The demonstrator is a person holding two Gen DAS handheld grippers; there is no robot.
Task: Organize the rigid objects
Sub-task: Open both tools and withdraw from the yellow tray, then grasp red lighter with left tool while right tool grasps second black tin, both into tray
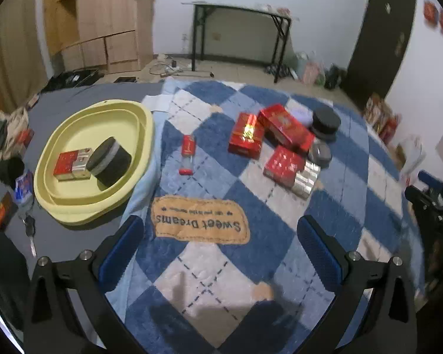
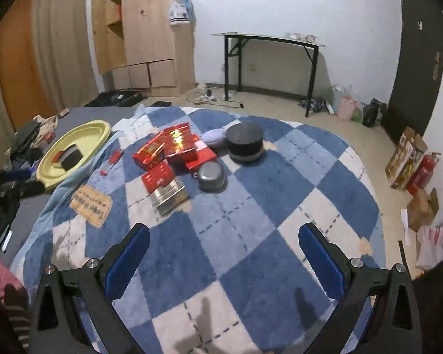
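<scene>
Meanwhile our left gripper (image 1: 220, 246) and right gripper (image 2: 223, 253) gape empty; next we fetch a far red box (image 1: 245, 135) for the left-hand tray (image 1: 73, 215).

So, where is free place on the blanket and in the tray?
Bare blanket lies between the right gripper and the box pile. The tray has room behind its black box. The pile is crowded.

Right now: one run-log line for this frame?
left gripper: open, empty | right gripper: open, empty | yellow tray: red box plus black round case inside | red boxes: still on blanket
</scene>
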